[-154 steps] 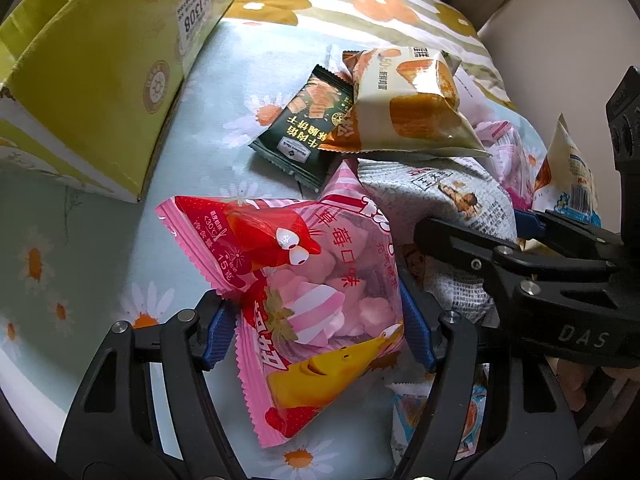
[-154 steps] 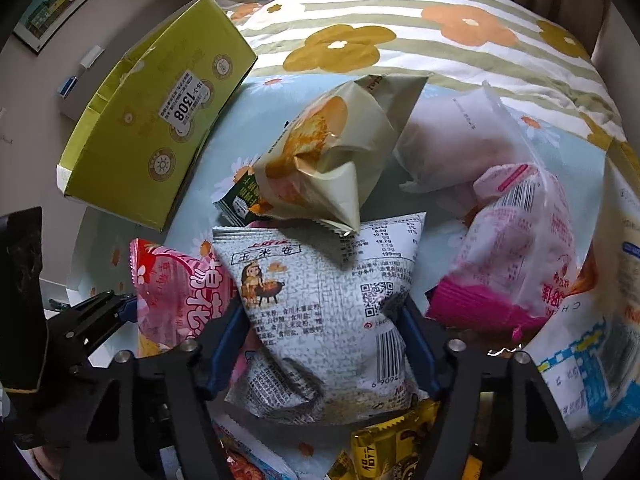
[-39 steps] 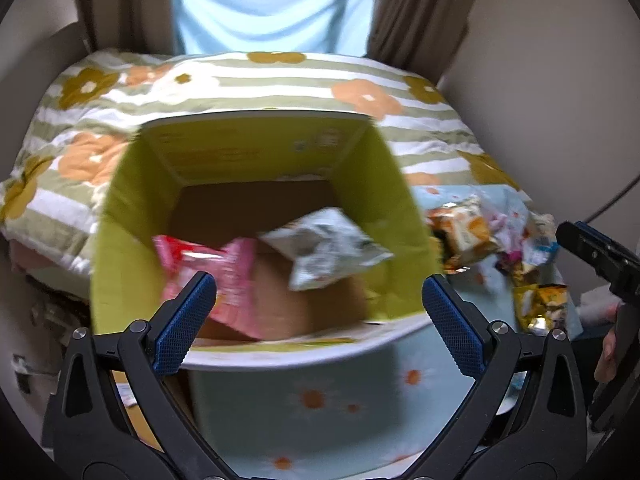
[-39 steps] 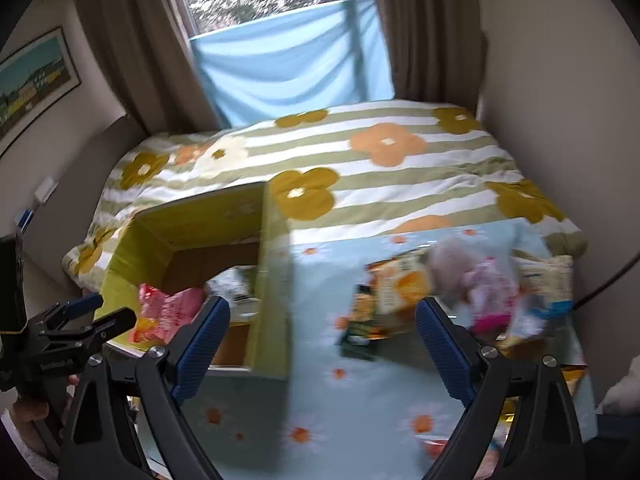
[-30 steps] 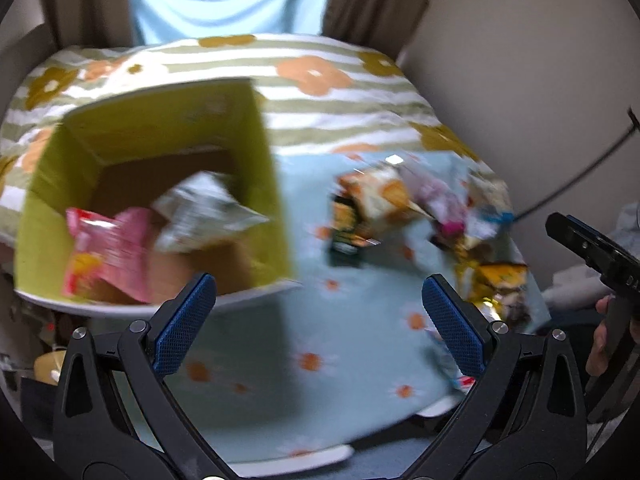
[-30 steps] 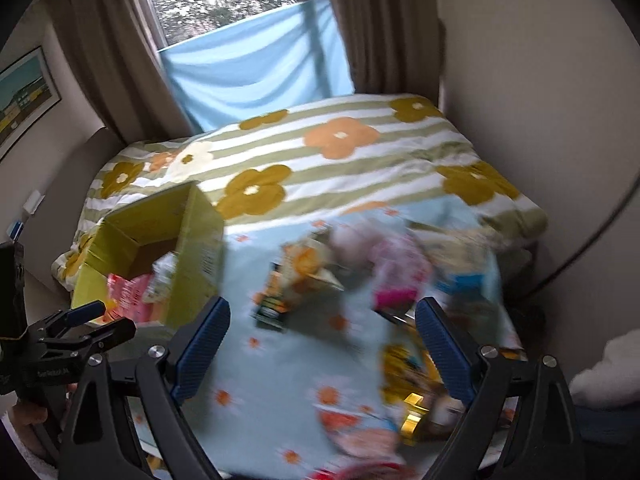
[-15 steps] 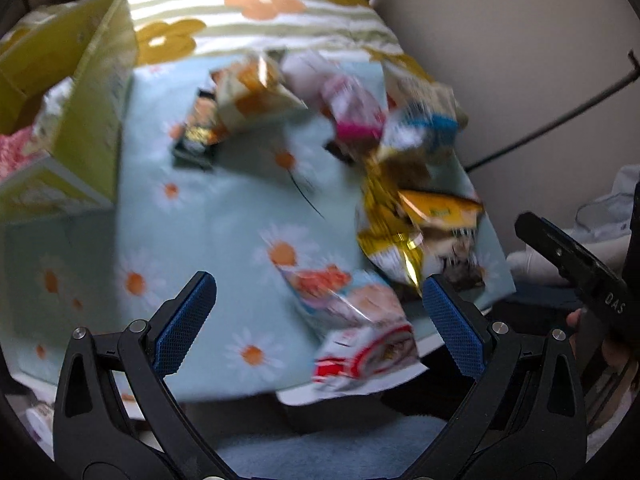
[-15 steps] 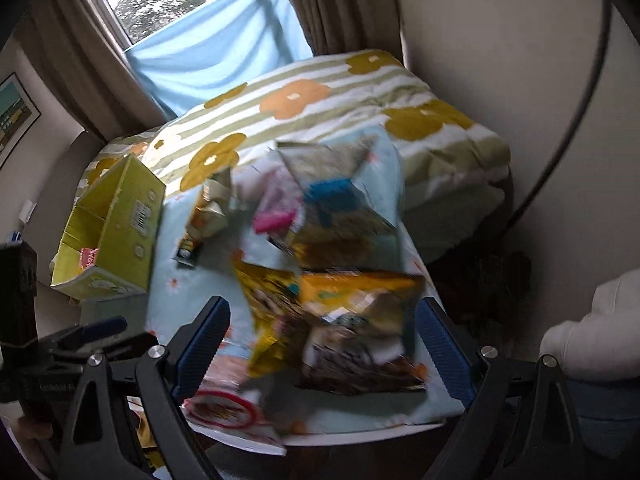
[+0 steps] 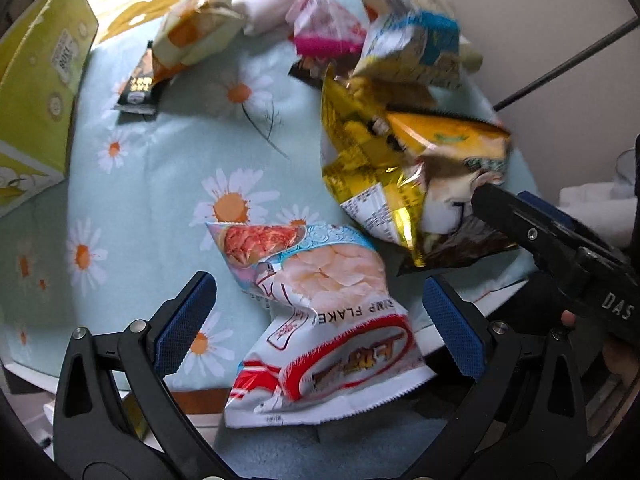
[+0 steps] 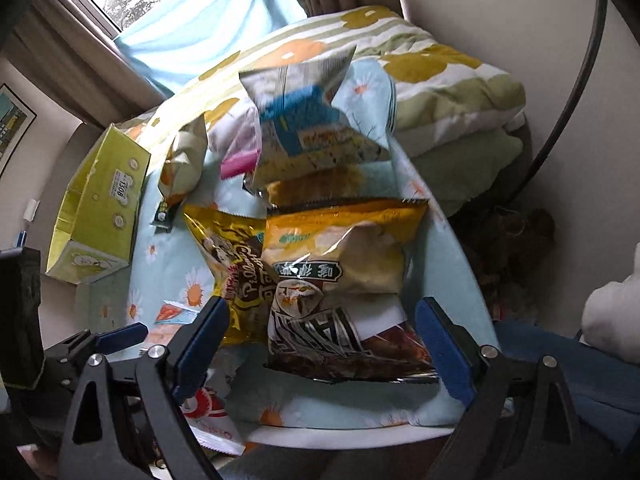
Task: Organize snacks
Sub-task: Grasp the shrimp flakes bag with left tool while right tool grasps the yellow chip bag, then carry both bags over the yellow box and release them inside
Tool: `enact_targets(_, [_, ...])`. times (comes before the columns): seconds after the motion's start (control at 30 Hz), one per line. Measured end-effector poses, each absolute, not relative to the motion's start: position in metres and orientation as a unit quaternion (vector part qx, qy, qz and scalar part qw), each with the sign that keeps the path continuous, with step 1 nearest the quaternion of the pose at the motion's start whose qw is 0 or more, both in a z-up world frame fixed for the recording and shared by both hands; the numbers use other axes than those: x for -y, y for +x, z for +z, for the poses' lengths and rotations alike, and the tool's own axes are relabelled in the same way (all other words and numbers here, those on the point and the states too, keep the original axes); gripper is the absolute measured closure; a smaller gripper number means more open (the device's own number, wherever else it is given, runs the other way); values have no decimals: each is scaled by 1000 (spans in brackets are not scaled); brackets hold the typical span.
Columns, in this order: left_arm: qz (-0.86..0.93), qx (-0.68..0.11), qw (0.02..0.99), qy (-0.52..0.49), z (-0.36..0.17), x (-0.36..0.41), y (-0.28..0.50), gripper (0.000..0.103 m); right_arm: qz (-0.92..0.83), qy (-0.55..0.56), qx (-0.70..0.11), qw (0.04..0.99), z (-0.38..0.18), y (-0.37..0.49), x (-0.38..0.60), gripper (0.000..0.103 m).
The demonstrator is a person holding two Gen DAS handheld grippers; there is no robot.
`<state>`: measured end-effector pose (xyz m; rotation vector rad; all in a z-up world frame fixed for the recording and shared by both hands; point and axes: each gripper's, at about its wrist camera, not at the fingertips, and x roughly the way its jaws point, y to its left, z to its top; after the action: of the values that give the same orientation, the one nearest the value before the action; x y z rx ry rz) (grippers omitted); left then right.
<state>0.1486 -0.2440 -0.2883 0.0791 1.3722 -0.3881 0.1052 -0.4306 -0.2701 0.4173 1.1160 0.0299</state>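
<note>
At the far left a yellow cardboard box (image 9: 36,92) sits on the daisy-print tablecloth (image 9: 160,160), its labelled side facing the snacks. Just right of it a small black packet (image 9: 138,88) lies flat, with a cream and orange bag (image 9: 192,28) resting partly over its top end. The left gripper (image 9: 320,320) hangs wide open over the near table edge, its blue pads on either side of a white and red shrimp-flake bag (image 9: 320,320) without touching it; that bag juts past the table edge. Further right is a pile: a gold foil bag (image 9: 360,152), a yellow and brown bag (image 10: 344,280) lying partly on it, and behind them a pink and white bag (image 9: 324,28) and a blue and white bag (image 9: 412,52). The right gripper (image 10: 320,332) is also spread open and holds nothing, its pads flanking the near end of the yellow and brown bag. Behind the table lies a striped, flowered quilt (image 10: 440,64).
</note>
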Motion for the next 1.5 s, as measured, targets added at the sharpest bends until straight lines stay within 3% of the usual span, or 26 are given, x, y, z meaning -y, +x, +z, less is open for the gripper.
enact_targets(0.2, [-169, -639, 750, 40, -311, 247, 149, 3, 13, 182, -530, 828, -286, 111, 428, 11])
enact_targets(0.27, [-169, -641, 748, 41, -316, 248, 149, 14, 12, 183, -527, 830, -286, 113, 429, 11])
enact_targets(0.37, [-169, -637, 751, 44, -317, 248, 149, 16, 7, 168, -524, 835, -284, 116, 425, 12])
enact_targets(0.6, [-165, -629, 758, 52, -316, 243, 146, 24, -6, 116, -515, 849, -284, 113, 407, 24])
enact_targets(0.67, [-161, -628, 760, 54, -315, 241, 147, 24, -7, 113, -518, 848, -287, 113, 406, 28])
enact_targets(0.97, [-166, -627, 760, 46, -314, 230, 154, 25, 4, 147, -532, 834, -300, 124, 413, 28])
enact_targets(1.2, [-169, -626, 760, 38, -307, 232, 154, 27, 17, 172, -533, 828, -296, 123, 417, 45])
enact_targets(1.5, [-168, -603, 779, 23, -265, 207, 150, 27, 23, 167, -508, 845, -258, 115, 412, 48])
